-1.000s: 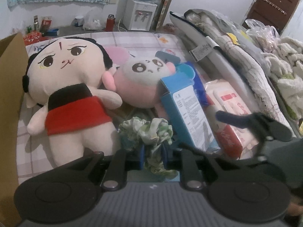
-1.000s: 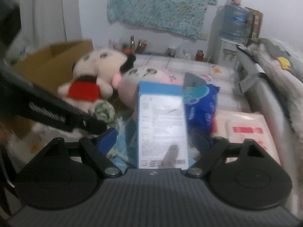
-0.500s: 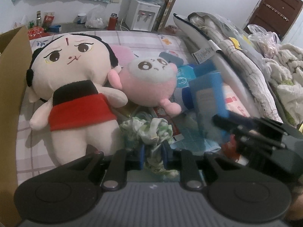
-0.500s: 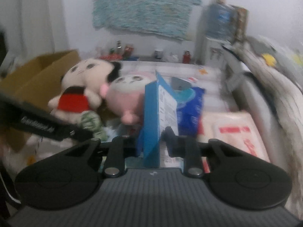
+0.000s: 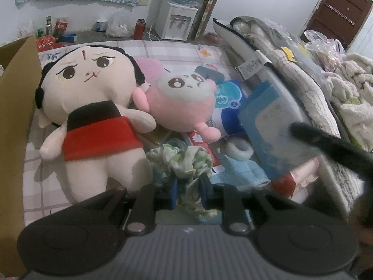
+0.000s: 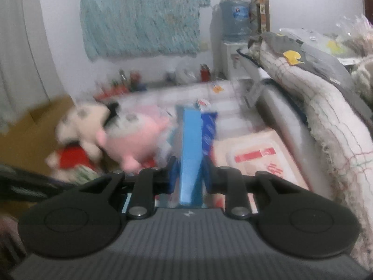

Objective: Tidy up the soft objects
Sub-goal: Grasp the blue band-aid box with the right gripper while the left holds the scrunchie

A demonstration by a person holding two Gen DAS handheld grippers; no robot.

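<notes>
A: Nearest first. What has the left gripper [image 5: 188, 192] got?

B: Its 2 jaws are pinched tight on a green and white scrunchie [image 5: 180, 157], which bunches up just beyond the blue pads. It sits low on the bed, beside the leg of the doll in the red dress [image 5: 93, 119].

A: And the right gripper [image 6: 190, 177]?

B: Closed on a blue box [image 6: 190, 154], held edge-on between its pads. The box stands above the pink tissue pack [image 6: 254, 161].

A: Further out?

B: The pink round plush [image 5: 184, 102] leans against the doll's arm, with a blue printed pack [image 5: 229, 102] behind it and a white ring [image 5: 240, 149] on a light blue cloth [image 5: 242, 169]. A cardboard box [image 5: 16, 121] stands at the left edge, and the water dispenser [image 5: 178, 22] stands by the far wall.

A: What does 1 view give that the other lacks?

B: The left view shows the box's broad printed face and the scrunchie sharply; the right view is blurred and shows only the box's narrow edge, yet more of the tissue pack.
</notes>
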